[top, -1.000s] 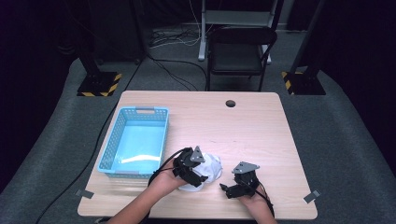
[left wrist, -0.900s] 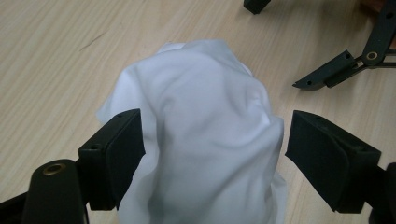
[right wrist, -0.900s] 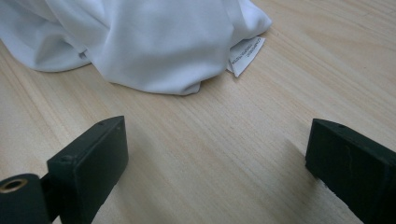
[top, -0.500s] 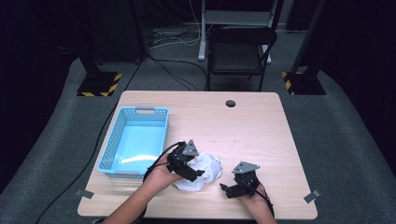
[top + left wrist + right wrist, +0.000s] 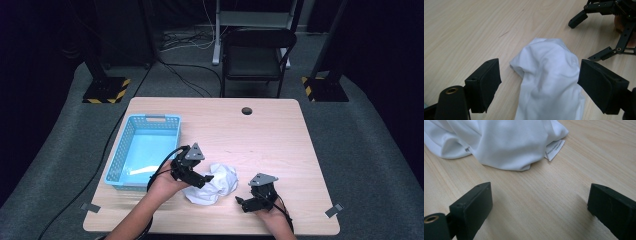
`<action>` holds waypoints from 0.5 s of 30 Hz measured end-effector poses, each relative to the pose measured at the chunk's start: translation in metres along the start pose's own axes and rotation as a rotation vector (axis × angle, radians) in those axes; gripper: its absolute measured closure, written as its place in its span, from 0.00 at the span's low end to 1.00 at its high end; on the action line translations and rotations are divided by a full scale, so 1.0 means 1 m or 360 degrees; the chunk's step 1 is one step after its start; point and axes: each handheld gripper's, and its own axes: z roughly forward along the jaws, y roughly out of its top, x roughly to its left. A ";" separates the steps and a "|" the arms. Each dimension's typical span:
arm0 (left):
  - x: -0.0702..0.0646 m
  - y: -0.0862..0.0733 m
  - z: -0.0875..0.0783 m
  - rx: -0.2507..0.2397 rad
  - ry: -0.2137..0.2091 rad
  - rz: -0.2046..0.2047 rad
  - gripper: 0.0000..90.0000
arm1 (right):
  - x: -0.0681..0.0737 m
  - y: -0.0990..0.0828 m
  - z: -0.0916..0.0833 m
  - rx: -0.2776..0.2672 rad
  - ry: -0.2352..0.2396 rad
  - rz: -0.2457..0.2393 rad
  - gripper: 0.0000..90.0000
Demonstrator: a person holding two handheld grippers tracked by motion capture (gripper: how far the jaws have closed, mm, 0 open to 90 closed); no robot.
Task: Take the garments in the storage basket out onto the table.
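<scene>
White cloth (image 5: 212, 182), crumpled into a soft heap, lies on the wooden surface (image 5: 260, 135) near the front edge, right of the blue basket (image 5: 142, 150) and between the two hands. The left tongs (image 5: 207, 177) hang over the heap's left side, released, jaws spread wide with the cloth (image 5: 549, 75) below and between them but untouched. The right tongs (image 5: 240, 202) rest just right of the heap and slightly nearer, also released, with bare wood between the jaws; the cloth (image 5: 499, 142) and its label (image 5: 555, 148) lie a little ahead of them. The left tongs are nearer, so I judge a downward close there would take the cloth.
</scene>
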 end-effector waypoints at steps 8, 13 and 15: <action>0.007 -0.001 -0.012 -0.0055 0.0042 -0.0027 0.20 | 0.000 0.000 0.000 0.0000 0.0000 0.0000 0.06; 0.013 -0.001 -0.021 -0.0089 0.0068 -0.0048 0.20 | 0.000 0.000 0.000 0.0000 -0.0001 0.0001 0.06; 0.016 -0.002 -0.024 -0.0097 0.0080 -0.0064 0.20 | 0.000 0.000 0.000 0.0001 -0.0002 0.0002 0.06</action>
